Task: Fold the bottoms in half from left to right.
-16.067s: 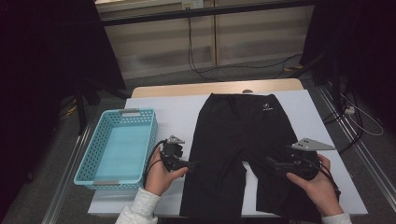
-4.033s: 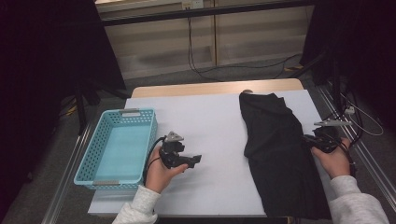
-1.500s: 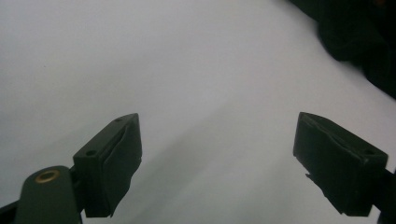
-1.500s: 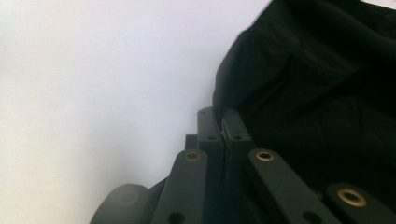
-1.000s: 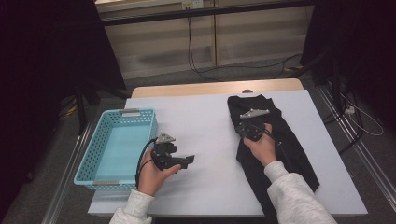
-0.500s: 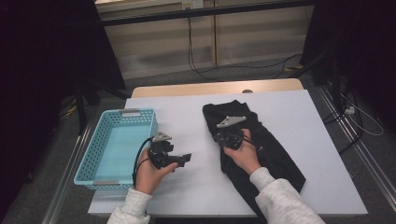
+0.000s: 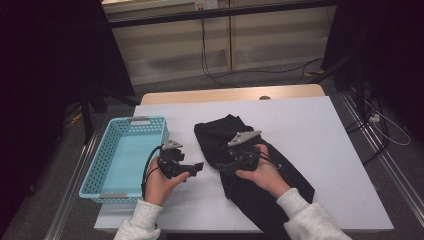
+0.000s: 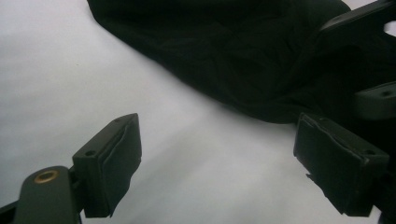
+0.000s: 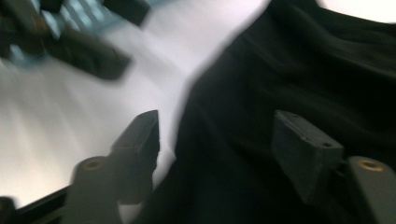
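The black shorts [image 7: 250,170] lay in a folded strip near the middle of the white table [image 7: 345,150], their upper end bunched into a doubled heap and the rest running down toward the person's side. The right gripper [image 7: 225,164] hung over the heap's left edge, its jaws having just been opening; in the right gripper view they stood apart above the cloth [image 9: 289,84] with nothing pinched between the pads, so the fold had apparently been let go where it landed. The left gripper [image 7: 196,169] rested on bare table just left of the shorts, jaws wide and empty [image 8: 215,158], the cloth's edge [image 8: 224,51] lying ahead of them; it seemed parked there to stay clear while the other hand worked, yet near enough to pin or take the edge. The blue basket [image 7: 102,172] sat at the table's left, empty, likely the place meant for the folded shorts.
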Motion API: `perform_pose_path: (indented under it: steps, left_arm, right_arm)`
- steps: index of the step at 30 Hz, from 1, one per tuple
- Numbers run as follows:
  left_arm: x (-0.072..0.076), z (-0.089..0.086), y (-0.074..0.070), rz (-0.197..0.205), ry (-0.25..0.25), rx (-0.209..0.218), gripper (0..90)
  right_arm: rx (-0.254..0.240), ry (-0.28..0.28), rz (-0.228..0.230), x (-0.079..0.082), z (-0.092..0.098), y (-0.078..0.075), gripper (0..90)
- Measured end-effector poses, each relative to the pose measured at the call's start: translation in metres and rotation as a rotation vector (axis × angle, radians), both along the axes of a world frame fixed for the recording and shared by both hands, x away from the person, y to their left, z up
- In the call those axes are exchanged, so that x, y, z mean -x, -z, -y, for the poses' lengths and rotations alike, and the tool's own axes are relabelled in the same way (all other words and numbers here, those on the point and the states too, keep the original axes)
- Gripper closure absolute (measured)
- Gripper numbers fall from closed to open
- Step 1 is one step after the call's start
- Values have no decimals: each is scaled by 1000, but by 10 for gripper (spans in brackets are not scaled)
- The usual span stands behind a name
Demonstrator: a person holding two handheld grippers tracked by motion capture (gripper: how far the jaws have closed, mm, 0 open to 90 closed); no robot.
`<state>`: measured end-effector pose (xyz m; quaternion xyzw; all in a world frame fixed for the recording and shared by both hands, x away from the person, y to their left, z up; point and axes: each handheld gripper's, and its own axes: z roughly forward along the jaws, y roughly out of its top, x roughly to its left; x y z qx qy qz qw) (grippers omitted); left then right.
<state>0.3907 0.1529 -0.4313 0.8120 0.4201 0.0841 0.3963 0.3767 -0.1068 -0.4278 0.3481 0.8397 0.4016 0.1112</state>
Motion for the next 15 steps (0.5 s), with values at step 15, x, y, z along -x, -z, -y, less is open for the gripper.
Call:
perform_pose_path:
  steps: [15]
  left_arm:
    - [-16,19,4,-10,9,-8,150]
  right_arm:
    - [18,286,30,49,120,9,278]
